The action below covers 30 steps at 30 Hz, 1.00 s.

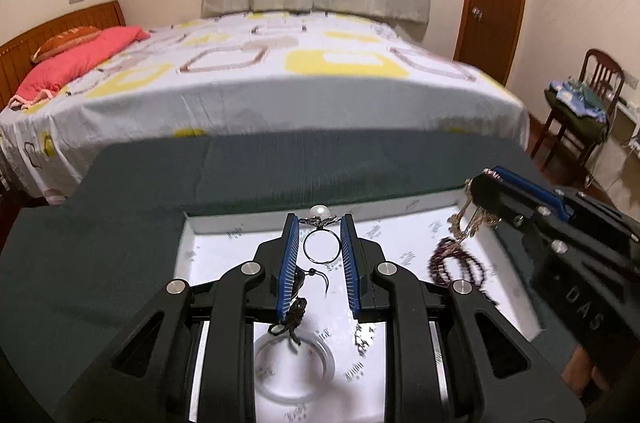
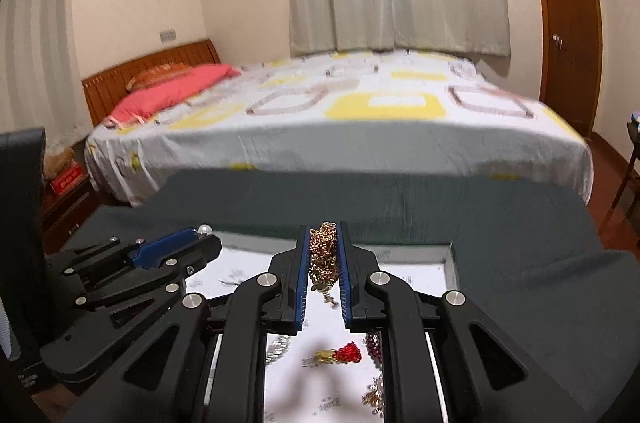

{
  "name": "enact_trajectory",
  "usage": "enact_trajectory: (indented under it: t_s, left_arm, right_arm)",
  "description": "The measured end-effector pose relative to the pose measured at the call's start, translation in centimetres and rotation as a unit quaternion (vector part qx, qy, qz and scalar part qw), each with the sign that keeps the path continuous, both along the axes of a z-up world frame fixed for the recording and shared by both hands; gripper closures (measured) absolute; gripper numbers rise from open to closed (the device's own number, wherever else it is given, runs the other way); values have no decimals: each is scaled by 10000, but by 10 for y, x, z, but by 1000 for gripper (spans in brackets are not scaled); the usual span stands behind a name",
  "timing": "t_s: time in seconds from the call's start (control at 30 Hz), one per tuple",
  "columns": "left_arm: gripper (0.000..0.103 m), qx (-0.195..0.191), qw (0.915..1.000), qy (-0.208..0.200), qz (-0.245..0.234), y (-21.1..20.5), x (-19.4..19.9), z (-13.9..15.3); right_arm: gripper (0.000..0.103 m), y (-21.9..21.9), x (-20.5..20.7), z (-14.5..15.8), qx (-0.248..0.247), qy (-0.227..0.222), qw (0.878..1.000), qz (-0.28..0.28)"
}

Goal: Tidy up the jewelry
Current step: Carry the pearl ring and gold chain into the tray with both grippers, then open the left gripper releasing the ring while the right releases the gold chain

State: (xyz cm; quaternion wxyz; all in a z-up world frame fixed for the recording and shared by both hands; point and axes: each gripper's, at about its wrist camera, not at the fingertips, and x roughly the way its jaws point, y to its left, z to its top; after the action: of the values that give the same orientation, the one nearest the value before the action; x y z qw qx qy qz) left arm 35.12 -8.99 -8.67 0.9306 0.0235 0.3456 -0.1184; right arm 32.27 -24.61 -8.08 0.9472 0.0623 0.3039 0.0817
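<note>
- Pearl ring sat pinched at its ornate top between your left gripper's blue pads, band hanging below, pearl poking above the tips.
- Gold chain was bunched between your right gripper's pads, clamped on it; loose links dangled beneath.
- Both pieces hung over the white tray, clear of its floor.
- On the tray below: dark bead bracelet, clear bangle, red tassel charm, a hook earring.
- Your grippers were held side by side, near each other, not touching.
- Tray rested on a dark green cloth; the bed lay beyond.
</note>
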Motion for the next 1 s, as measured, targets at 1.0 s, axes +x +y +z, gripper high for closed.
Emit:
enact_trajectory:
  t_s: [1.0]
  left_arm:
    - [58, 35, 9950, 1002, -34, -12, 57, -60]
  right_arm:
    - [87, -2, 53, -64, -205, 1181, 9928, 29]
